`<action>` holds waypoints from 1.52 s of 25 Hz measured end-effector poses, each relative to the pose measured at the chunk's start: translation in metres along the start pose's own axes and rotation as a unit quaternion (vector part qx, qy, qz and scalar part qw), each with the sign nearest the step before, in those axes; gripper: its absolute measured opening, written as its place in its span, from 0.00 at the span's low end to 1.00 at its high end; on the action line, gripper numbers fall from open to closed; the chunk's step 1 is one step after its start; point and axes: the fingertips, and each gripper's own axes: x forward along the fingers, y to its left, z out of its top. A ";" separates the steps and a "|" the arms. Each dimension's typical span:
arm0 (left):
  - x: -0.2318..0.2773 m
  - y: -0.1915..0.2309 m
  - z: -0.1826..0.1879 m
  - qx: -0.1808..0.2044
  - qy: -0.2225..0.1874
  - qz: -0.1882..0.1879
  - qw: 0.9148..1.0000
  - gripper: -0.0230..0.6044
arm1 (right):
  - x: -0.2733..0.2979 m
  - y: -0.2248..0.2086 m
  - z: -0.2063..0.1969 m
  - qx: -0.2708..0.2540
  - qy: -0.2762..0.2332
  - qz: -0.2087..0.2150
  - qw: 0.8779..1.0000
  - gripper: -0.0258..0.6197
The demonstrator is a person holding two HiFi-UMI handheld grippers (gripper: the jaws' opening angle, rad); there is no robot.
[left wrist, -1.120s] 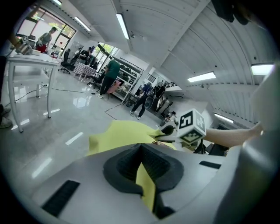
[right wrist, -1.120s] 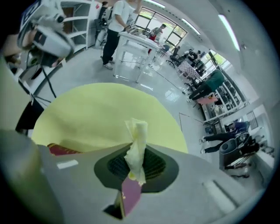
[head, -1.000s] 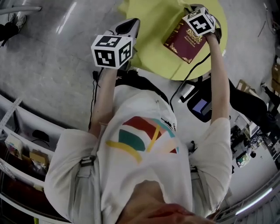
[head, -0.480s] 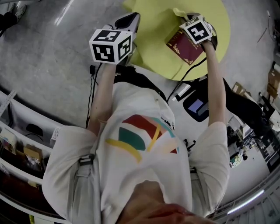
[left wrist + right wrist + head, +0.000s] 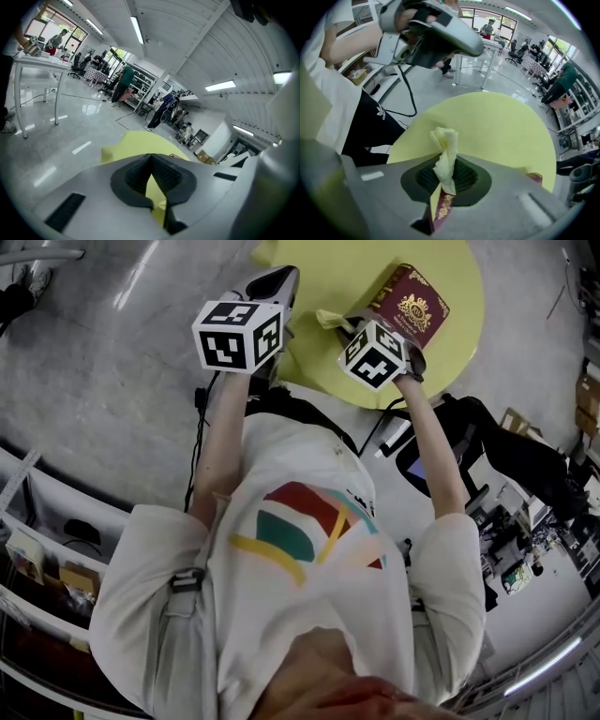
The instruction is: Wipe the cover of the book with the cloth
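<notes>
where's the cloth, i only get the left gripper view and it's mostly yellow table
observer: Clamped in the fingers of the right gripper; the cloth sticks out past them.
operator: and the book
observer: The book lies closed, cover up, on the yellow table.
operator: is the cloth on the cover
observer: Not by the head view: its free end hangs over bare table, left of the book.

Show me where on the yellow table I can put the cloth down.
The yellow table is bare across its middle and far side, between the left gripper and the book. It is crowded toward the near right edge, where the right gripper holds the cloth beside the book.
</notes>
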 end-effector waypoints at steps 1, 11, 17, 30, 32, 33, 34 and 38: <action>0.000 -0.003 0.001 0.003 0.001 -0.002 1.000 0.06 | 0.001 0.009 0.001 -0.007 -0.001 0.007 1.000 0.09; 0.000 -0.012 0.006 0.015 -0.002 -0.004 1.000 0.06 | -0.001 0.020 0.004 -0.013 -0.011 0.007 1.000 0.09; -0.004 -0.045 0.040 0.053 -0.019 -0.019 0.998 0.06 | -0.079 -0.047 0.018 0.090 -0.111 -0.115 0.983 0.09; -0.027 -0.254 0.127 0.252 -0.114 -0.185 0.943 0.06 | -0.331 -0.074 -0.049 0.330 -0.370 -0.425 0.758 0.09; -0.034 -0.282 0.138 0.279 -0.145 -0.199 0.928 0.06 | -0.350 -0.057 -0.062 0.352 -0.400 -0.454 0.714 0.09; -0.038 -0.293 0.144 0.297 -0.170 -0.196 0.919 0.06 | -0.357 -0.049 -0.067 0.361 -0.413 -0.467 0.693 0.09; -0.044 -0.303 0.151 0.319 -0.201 -0.185 0.907 0.06 | -0.364 -0.041 -0.073 0.367 -0.426 -0.479 0.675 0.09; -0.057 -0.324 0.152 0.383 -0.269 -0.147 0.871 0.06 | -0.385 -0.017 -0.089 0.358 -0.445 -0.525 0.631 0.09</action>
